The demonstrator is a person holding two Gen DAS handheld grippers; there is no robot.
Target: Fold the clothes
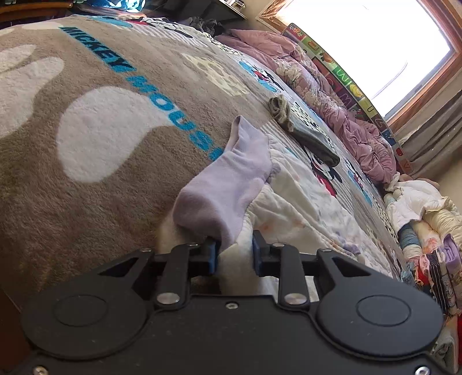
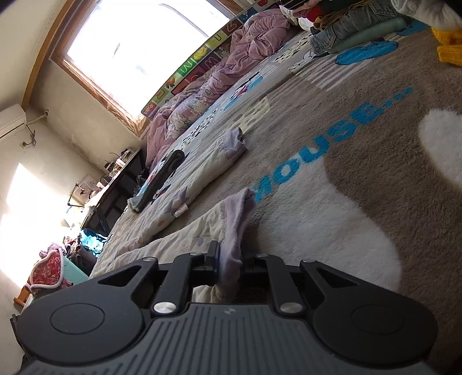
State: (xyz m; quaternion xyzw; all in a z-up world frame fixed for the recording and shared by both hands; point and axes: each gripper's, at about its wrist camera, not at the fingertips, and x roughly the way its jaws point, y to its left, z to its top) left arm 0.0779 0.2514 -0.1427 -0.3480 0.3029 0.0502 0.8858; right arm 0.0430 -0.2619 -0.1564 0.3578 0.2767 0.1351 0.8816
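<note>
Left wrist view: left gripper [image 1: 234,255] jaws apart, lilac cuff [image 1: 228,178] of the white printed garment [image 1: 291,202] draped against the left-hand pad, not pinched. Ahead and right, a grey sock [image 1: 314,141] on the Mickey blanket [image 1: 86,115].

Right wrist view: right gripper [image 2: 229,264] clamped on the garment's other lilac cuff [image 2: 234,230]; white cloth trails left. Second cuff [image 2: 235,141] lies farther ahead.

Open stretch of brown Mickey Mouse blanket [image 1: 86,144] left of the left gripper [image 1: 234,255]. Ahead and right: white quilted garment [image 1: 303,207], grey sock [image 1: 314,141], bunched purple duvet [image 1: 332,95]. Folded clothes stack [image 1: 433,259] along far right. Jeans pile [image 2: 346,26] well ahead of right gripper [image 2: 229,266].
</note>
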